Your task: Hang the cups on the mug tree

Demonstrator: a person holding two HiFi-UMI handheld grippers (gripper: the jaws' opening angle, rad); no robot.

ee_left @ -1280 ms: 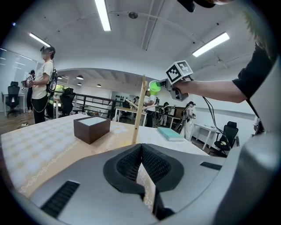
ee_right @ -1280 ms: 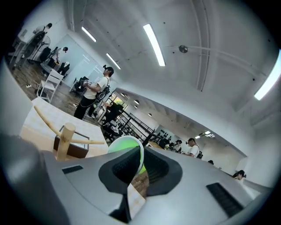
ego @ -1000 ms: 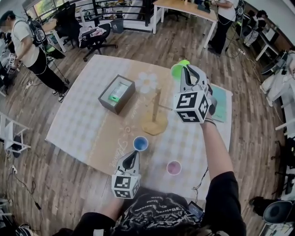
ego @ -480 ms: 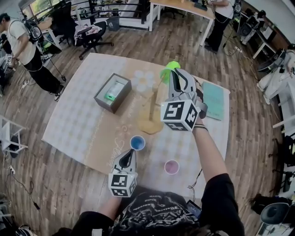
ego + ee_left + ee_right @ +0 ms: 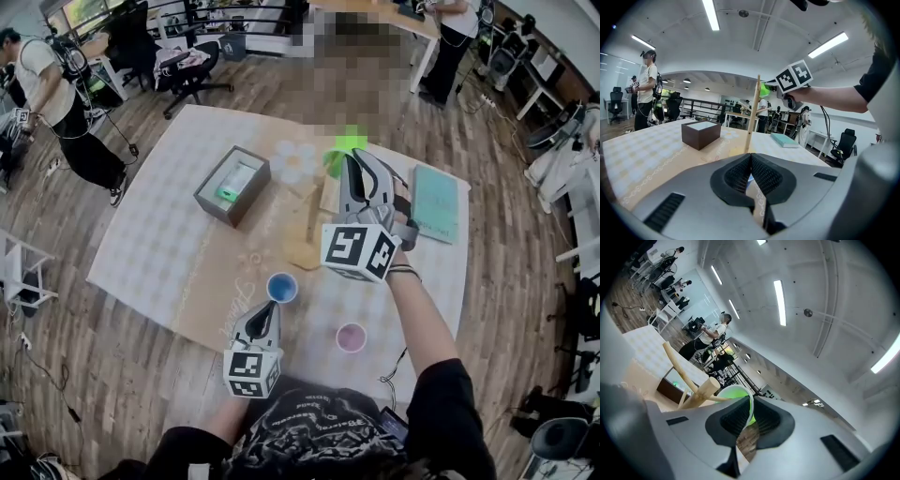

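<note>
Bearing mug tree (image 5: 301, 253): checked table (image 5: 159, 234), wood floor (image 5: 84, 375).

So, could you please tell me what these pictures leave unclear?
Whether green cup touches a mug tree peg: right gripper covers it in head view, its fingers in right gripper view.
Blue cup: left gripper view, almost wholly behind left gripper.
Pink cup handle: head view, too small.

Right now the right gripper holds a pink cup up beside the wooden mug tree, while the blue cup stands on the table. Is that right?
Only the colour is wrong: the right gripper holds a green cup beside the wooden mug tree. The right gripper view shows its jaws shut on the cup's rim. The blue cup stands on the table.
</note>
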